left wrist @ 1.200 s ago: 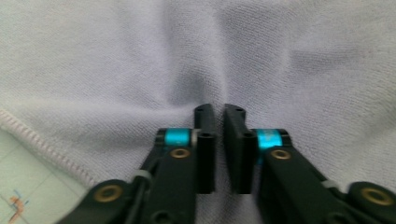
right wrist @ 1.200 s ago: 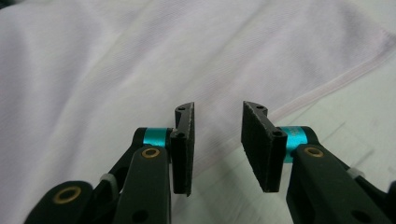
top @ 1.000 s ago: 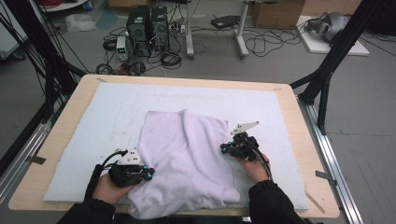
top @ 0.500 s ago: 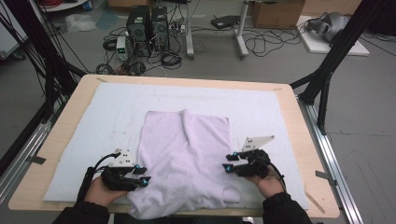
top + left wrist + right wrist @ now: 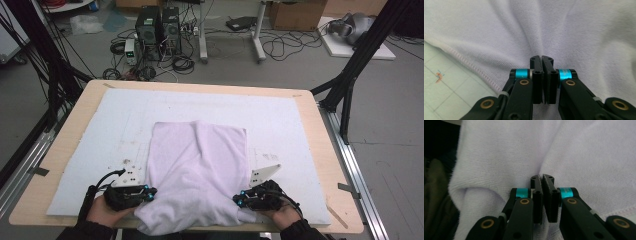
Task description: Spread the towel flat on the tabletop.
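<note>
I have the white towel (image 5: pixel 197 175) lying on the white mat (image 5: pixel 90 135) toward the near edge of the tabletop (image 5: pixel 330 165), its near end hanging just over that edge. My left gripper (image 5: pixel 150 191) sits at the towel's near left corner, and in the left gripper view its fingers (image 5: pixel 537 75) have just closed and are pressed together, with a fold of cloth pinched at their tips. My right gripper (image 5: pixel 239 201) is at the near right corner; its fingers (image 5: pixel 537 195) have also just closed, pinching a ridge of towel between them. The towel's far end lies flat, with a crease running down its middle.
</note>
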{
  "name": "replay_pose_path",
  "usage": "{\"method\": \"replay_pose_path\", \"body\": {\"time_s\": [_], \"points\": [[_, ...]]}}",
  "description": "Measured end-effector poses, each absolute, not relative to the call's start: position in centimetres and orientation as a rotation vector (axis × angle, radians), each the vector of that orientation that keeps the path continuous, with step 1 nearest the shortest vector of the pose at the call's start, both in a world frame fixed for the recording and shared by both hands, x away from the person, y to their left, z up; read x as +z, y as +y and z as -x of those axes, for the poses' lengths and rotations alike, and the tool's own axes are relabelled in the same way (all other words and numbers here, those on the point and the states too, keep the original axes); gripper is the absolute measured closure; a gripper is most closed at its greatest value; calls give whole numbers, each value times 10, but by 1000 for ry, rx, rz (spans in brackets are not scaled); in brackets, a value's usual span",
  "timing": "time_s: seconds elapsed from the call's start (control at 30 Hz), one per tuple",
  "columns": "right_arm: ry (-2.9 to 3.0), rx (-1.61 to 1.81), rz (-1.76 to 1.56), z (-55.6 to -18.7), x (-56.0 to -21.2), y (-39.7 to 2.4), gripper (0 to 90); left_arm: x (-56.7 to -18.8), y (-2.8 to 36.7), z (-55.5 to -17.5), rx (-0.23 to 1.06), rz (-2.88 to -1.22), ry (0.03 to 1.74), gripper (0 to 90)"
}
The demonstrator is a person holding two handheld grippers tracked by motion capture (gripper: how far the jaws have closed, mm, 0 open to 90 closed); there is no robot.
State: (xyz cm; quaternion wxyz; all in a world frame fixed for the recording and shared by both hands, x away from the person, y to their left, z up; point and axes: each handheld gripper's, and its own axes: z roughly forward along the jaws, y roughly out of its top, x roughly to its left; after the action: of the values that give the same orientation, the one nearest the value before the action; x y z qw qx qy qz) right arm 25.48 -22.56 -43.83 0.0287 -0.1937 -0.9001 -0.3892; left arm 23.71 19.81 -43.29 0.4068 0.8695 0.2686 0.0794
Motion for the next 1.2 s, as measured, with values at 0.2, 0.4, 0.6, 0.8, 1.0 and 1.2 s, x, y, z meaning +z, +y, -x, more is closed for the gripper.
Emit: {"method": "replay_pose_path", "body": {"time_s": [0.2,0.4,0.6,0.8,1.0,1.2], "points": [[-2835,-1338,735,-290,-411,-239,637,-413,208,-273,241,-2106,714,655],[-2826,-1423,953,-365,-406,-248,564,-410,200,-343,331,-2077,831,634],[-2845,-1360,1088,-409,-431,-248,557,-429,194,-384,391,-2073,959,667],[-2829,-1308,1173,-418,-445,-253,786,-443,188,-393,431,-2101,1015,870],[-2877,-1290,1173,-420,-432,-251,879,-436,191,-393,496,-2078,1022,888],[-2927,-1348,1203,-444,-383,-257,882,-388,189,-416,604,-1983,1008,889]]}}
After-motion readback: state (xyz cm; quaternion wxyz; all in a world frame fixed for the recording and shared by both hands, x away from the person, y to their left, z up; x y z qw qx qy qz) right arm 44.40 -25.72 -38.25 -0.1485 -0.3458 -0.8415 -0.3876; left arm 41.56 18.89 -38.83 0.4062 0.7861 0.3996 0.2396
